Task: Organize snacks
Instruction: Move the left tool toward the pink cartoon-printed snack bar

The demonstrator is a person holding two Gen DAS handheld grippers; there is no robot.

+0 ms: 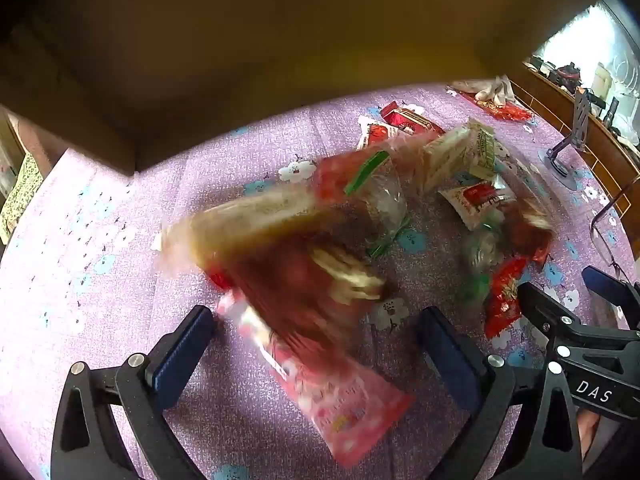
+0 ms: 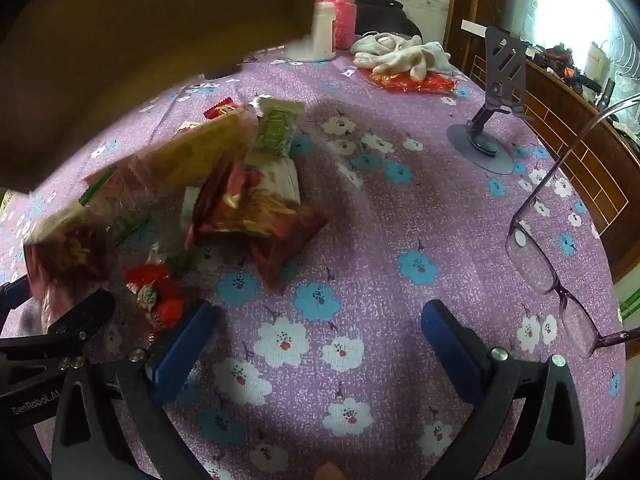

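Observation:
Several snack packets are motion-blurred in a heap on the purple flowered tablecloth (image 2: pixel 360 240), below a brown cardboard box (image 1: pixel 280 40) that fills the top of both views. A pink packet (image 1: pixel 340 404) lies between the wide-spread fingers of my left gripper (image 1: pixel 316 344), which is open, its pads clear of the packet. A tan packet (image 1: pixel 260 216), a white packet with green print (image 2: pixel 276 128) and a red-brown packet (image 2: pixel 280 240) sit in the heap. My right gripper (image 2: pixel 318 340) is open over bare cloth, right of small red candy wrappers (image 2: pixel 156 296).
Purple-framed glasses (image 2: pixel 536 264) lie at the table's right edge. A phone stand (image 2: pixel 492 120) is behind them. White cloth (image 2: pixel 404 56) on a red bag, a pink-sleeved jar (image 2: pixel 340 8) and a white bottle (image 2: pixel 324 32) stand at the back.

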